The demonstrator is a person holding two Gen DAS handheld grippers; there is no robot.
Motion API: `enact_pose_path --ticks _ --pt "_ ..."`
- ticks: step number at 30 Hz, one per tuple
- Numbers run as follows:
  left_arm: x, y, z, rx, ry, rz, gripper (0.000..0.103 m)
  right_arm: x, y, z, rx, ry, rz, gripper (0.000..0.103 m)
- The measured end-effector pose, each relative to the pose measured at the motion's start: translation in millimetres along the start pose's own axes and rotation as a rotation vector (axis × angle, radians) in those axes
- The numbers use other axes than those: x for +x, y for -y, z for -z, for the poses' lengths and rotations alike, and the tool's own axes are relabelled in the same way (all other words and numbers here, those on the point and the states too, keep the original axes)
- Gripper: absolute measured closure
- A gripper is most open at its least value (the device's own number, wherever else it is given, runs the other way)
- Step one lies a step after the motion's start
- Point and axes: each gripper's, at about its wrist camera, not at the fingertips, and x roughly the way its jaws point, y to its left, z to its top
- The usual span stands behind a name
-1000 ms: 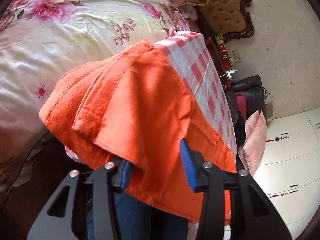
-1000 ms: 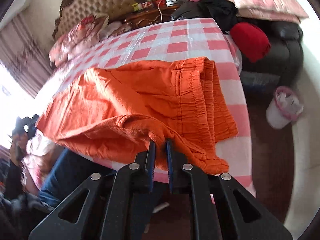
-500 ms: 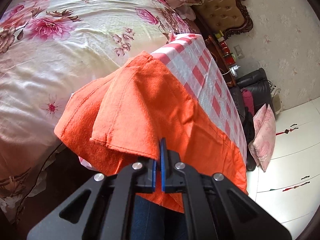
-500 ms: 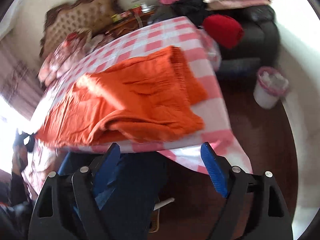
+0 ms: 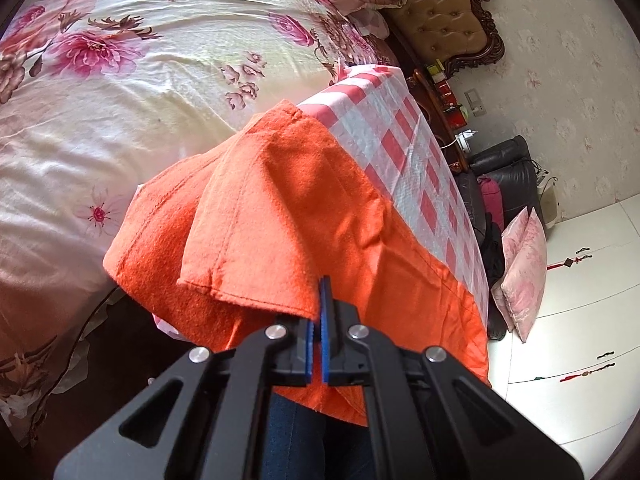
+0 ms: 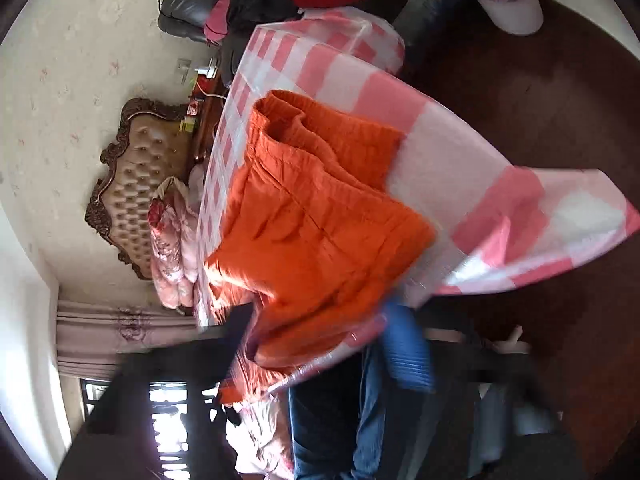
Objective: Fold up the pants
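Orange pants point(image 5: 304, 208) lie folded on a table with a pink-and-white checked cloth point(image 5: 404, 136), their near edge hanging over it. My left gripper point(image 5: 320, 312) is shut on the corner of the upper leg's hem, which lifts off the layer below. In the right wrist view the picture is rolled and blurred. The pants point(image 6: 312, 216) show their elastic waistband at the far end. My right gripper point(image 6: 320, 320) is closing, with the near edge of the pants and the cloth point(image 6: 460, 168) between its jaws. Its blue pad point(image 6: 408, 348) does not visibly press on the fabric.
A bed with a floral cover point(image 5: 120, 80) and a tufted headboard point(image 5: 448, 12) lies left of the table. A black sofa point(image 5: 504, 168) with pillows and white cabinets point(image 5: 580, 280) stand beyond. A white bin point(image 6: 508, 0) sits on the dark floor. A person's jeans point(image 6: 340, 420) are below the table edge.
The left gripper went from open to shut on the hem and has stayed there. The right gripper let go of the pants, opened wide, rolled strongly and came back in at the table's edge.
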Motion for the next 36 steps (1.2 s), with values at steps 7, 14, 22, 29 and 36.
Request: enact_pose_path --ticks 7,14,22,29,36 --pt "-13 28 -27 0.012 -0.022 0.053 0.102 -20 -68 -19 -0.082 0.069 0.041 0.086" --pt "16 134 -137 0.031 -0.080 0.043 0.102 12 -169 -111 -0.109 0.074 0.048 0.086" --pt "2 184 -150 0.129 -0.030 0.052 0.102 23 -192 -152 -0.223 0.213 -0.165 0.087" --pt "-16 73 -46 0.129 -0.098 0.030 0.102 16 -98 -104 -0.214 0.158 -0.043 0.087" --pt "10 2 -22 0.015 -0.173 0.014 0.102 27 -55 -88 -0.210 0.097 0.072 0.087"
